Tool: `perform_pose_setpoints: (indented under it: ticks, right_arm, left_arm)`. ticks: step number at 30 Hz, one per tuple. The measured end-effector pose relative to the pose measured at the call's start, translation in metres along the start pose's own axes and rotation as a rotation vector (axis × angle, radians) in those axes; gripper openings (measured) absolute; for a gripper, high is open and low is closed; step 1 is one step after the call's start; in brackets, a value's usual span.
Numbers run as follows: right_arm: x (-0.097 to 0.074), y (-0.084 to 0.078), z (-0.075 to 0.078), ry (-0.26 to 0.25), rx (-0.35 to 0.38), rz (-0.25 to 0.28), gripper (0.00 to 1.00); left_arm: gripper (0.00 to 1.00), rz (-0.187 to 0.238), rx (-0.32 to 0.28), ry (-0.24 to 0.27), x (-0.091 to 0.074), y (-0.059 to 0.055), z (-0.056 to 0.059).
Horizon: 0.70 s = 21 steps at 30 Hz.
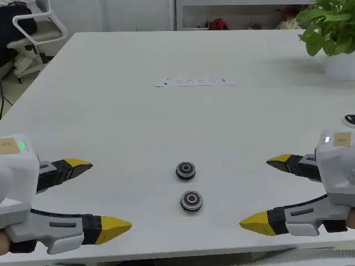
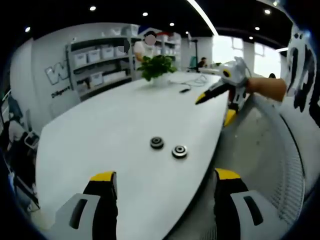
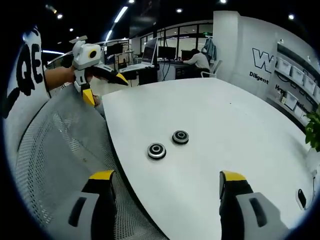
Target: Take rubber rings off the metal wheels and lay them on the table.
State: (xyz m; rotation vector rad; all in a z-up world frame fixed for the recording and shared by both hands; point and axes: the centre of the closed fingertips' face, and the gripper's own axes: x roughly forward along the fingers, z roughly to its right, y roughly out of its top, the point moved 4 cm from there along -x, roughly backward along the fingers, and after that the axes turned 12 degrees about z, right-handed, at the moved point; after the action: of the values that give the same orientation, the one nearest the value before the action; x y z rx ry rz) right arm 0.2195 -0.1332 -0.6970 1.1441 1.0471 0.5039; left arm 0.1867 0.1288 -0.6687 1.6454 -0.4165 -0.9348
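Smooth white table [image 1: 138, 127] holds two round metal wheels [image 1: 186, 170] between left gripper [image 1: 108, 194] and right gripper [image 1: 255, 192], fingers spread.

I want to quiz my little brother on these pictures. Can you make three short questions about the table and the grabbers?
1. How many wheels lie on the table?
2. True or false: the left gripper is clamped on a wheel.
3. What stands at the far right corner of the table? A) a plant B) a lamp C) a bottle

Key:
1. Two, close together near the front edge.
2. False. The left gripper and the right gripper are both open and hold nothing.
3. A
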Motion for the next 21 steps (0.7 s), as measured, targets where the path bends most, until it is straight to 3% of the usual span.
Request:
perform_pose_setpoints:
  ticks: [21]
  right_arm:
    - [-0.0020,0.0011,0.0002,0.000,-0.007,-0.002,0.79]
  left_arm:
    - [0.80,0.001,0.004,0.002,-0.0013,0.0011,0.0009]
